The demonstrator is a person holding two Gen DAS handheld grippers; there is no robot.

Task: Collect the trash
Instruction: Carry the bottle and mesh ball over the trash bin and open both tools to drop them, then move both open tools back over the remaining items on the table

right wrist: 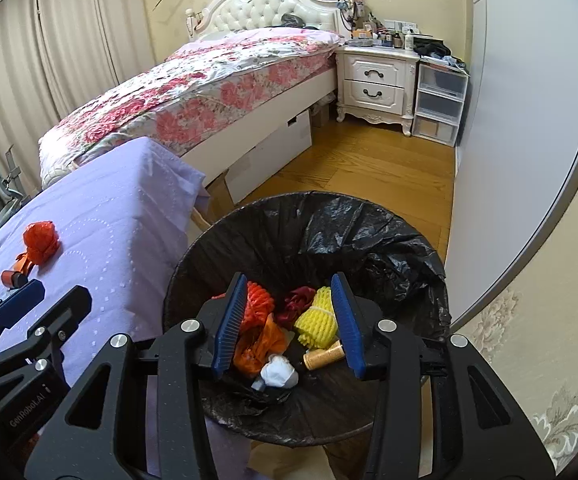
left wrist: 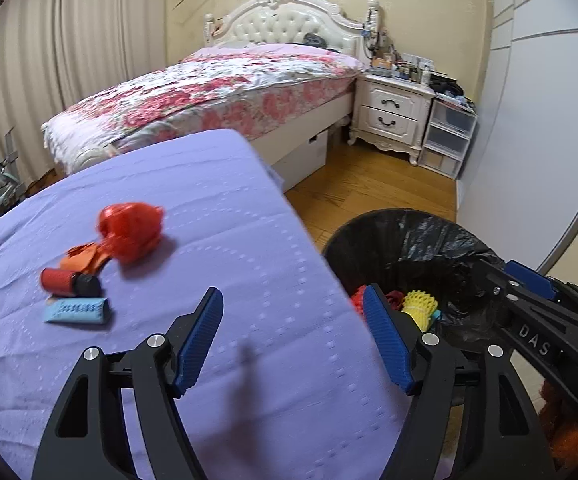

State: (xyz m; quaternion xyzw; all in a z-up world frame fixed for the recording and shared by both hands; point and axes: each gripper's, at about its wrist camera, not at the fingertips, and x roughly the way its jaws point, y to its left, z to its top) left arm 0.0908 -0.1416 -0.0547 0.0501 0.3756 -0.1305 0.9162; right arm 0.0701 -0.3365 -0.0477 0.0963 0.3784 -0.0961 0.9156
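Observation:
On the purple-clothed table (left wrist: 225, 380) lie a crumpled red plastic bag (left wrist: 131, 236), an orange scrap (left wrist: 83, 258), a red-and-black cylinder (left wrist: 69, 282) and a light blue packet (left wrist: 79, 311). My left gripper (left wrist: 292, 296) is open and empty over the table's right edge, to the right of these items. A bin with a black liner (right wrist: 369, 220) stands beside the table. My right gripper (right wrist: 289, 280) hangs open above it, holding nothing. Below it in the bin lie a yellow foam net (right wrist: 317, 320), an orange bag (right wrist: 259, 344), a white wad (right wrist: 279, 374) and a gold cylinder (right wrist: 323, 356).
A bed with a floral cover (left wrist: 209, 88) stands behind the table. A white nightstand (right wrist: 377, 76) and plastic drawers (right wrist: 439, 100) sit at the back right. Wooden floor (right wrist: 349, 168) runs between bed and a white sliding door (right wrist: 529, 120). Curtains (left wrist: 49, 60) hang at left.

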